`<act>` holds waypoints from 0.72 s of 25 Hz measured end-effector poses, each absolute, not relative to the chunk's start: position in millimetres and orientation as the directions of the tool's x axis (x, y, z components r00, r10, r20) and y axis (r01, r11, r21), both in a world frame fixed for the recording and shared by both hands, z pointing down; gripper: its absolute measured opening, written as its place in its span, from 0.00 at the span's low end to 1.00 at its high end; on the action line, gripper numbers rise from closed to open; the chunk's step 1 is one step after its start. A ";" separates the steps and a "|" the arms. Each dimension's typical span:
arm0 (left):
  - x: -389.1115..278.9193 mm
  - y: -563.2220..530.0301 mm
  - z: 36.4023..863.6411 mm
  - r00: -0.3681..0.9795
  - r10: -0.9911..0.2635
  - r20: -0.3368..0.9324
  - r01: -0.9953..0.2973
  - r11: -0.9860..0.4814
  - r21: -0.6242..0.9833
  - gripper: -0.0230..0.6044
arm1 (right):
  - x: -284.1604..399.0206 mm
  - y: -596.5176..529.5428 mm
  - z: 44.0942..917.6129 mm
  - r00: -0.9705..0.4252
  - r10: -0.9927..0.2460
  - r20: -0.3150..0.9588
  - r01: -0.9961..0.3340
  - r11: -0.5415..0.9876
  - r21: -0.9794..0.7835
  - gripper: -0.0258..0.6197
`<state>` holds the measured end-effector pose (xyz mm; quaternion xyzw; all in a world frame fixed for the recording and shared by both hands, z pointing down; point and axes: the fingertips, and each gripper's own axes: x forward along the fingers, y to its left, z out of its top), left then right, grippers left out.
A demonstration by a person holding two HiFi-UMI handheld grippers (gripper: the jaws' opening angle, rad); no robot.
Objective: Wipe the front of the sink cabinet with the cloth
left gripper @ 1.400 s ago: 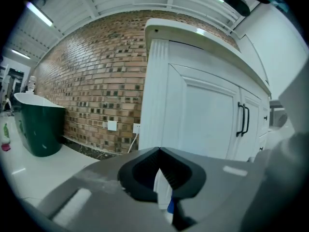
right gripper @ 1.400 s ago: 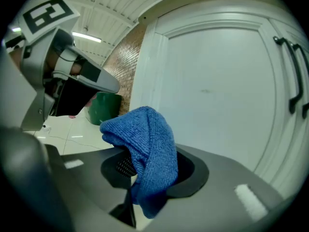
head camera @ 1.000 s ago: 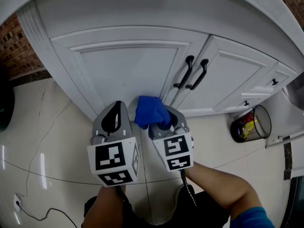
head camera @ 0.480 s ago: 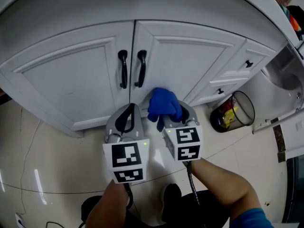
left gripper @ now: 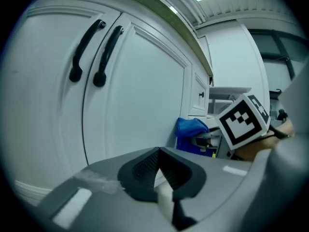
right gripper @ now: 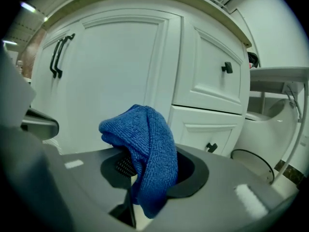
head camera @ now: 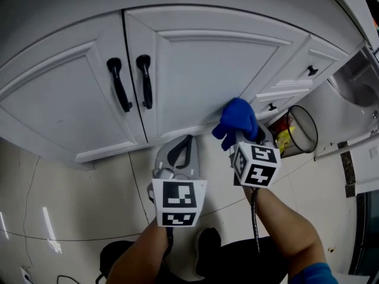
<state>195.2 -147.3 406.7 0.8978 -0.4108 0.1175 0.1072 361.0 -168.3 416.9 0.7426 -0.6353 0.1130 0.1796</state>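
Note:
The white sink cabinet (head camera: 195,70) has two doors with black handles (head camera: 144,80). A bunched blue cloth (head camera: 238,120) is pinched in my right gripper (head camera: 244,138), which is shut on it. The cloth is held in front of the lower right corner of the right door; contact with the door cannot be told. In the right gripper view the cloth (right gripper: 147,144) droops over the shut jaws of the right gripper (right gripper: 131,170). My left gripper (head camera: 187,142) hangs lower left of the cloth, shut and empty. The left gripper (left gripper: 158,153) faces the right door (left gripper: 140,95).
Right of the doors is a stack of small drawers with black knobs (right gripper: 227,67). A dark wire waste bin (head camera: 298,136) stands on the tiled floor (head camera: 71,194) by the cabinet's right end. A white appliance (head camera: 355,99) is further right.
My right gripper has carried the cloth rightward along the cabinet bottom, from below the handles to the right door's lower right corner. The left gripper has followed to the right.

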 end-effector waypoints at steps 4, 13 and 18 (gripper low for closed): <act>201.7 -145.6 418.1 0.646 -0.693 0.320 -0.750 -0.655 0.095 0.05 | 391.4 -169.2 433.2 0.228 -0.874 0.429 -0.973 -0.185 0.138 0.27; 132.9 -154.4 393.2 0.576 -0.759 0.303 -0.810 -0.581 0.085 0.05 | 344.1 -168.6 443.0 0.154 -0.858 0.490 -0.988 -0.125 0.090 0.27; 47.1 -156.3 371.7 0.482 -0.823 0.300 -0.870 -0.490 0.053 0.05 | 223.9 -160.4 424.6 -0.087 -0.861 0.501 -0.996 0.092 -0.014 0.27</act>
